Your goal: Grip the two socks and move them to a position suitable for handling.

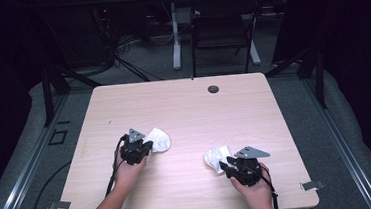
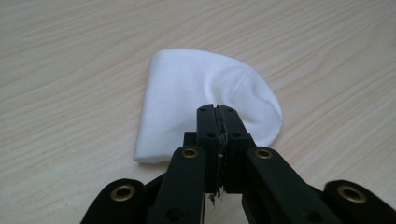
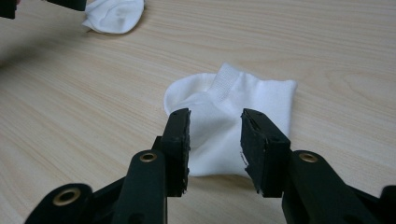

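L gripper (image 2: pixel 218 112): you're keeping jaws pressed together, pinching edge of the left sock (image 2: pixel 205 93) just ahead.
R gripper (image 3: pixel 215 135): you're holding jaws apart, right sock (image 3: pixel 233 116) lying between them, ungripped.

White knit cloth socks (image 3: pixel 233 126); matt wood-grain table (image 1: pixel 183 104).

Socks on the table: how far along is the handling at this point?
Early. Done: nothing paired yet; the two white socks lie apart. In hand: the left gripper is shut at the edge of the left sock; the right gripper stands open over the right sock, not gripping. Left: grasping that one and bringing them together.
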`<state>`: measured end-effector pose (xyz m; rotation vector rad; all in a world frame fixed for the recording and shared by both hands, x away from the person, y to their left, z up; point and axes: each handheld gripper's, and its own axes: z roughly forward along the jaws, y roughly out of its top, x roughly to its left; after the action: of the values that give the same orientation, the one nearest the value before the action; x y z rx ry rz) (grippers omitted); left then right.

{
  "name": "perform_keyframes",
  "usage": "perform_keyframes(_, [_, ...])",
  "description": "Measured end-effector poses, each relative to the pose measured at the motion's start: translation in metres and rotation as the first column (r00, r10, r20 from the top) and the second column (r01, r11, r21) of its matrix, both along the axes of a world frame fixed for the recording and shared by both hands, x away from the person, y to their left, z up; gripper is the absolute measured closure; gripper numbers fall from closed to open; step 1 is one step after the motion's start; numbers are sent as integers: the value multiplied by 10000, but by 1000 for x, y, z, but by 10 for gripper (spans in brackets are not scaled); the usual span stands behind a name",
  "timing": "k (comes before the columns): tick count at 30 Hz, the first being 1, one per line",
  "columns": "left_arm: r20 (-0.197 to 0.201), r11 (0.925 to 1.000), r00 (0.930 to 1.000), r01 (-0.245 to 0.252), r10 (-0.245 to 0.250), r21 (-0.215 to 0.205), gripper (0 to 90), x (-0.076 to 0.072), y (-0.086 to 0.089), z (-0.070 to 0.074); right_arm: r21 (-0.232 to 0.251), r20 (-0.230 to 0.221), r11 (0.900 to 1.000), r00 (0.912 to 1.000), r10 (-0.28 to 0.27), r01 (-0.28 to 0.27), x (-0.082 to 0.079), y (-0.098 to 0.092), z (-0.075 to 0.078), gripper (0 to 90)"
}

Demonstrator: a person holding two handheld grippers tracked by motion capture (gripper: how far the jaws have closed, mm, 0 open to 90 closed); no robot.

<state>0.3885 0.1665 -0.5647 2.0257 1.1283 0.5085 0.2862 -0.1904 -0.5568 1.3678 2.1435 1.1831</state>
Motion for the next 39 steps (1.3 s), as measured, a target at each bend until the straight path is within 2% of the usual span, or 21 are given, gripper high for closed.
perform_keyframes(8, [-285,9998,9996,-6,12,204,888,8,-3,-10,-8,29,10000,10000,11,-11,-1,-1,1,626])
perform_keyframes(15, [-364,9995,9993,122,-112,294,892,7,-5,-11,9,30,10000,10000,31,-32,-1,-1,1,625])
perform_keyframes(19, [-566,9987,9976,426,-410,270,894,0,-8,-12,35,18,10000,10000,90,-90,-1,1,0,625])
perform_keyframes(26, [-585,9967,9954,778,-763,237,894,-11,-15,-13,31,30,9999,9999,144,-144,0,1,0,624])
perform_keyframes(28, [-653,9967,9947,803,-794,116,894,-15,-18,-13,27,53,9999,9999,119,-119,-1,1,0,624])
perform_keyframes(39, [-734,9867,9848,1600,-1575,290,895,-38,-36,-12,90,-19,9999,9999,140,-140,0,1,-1,623])
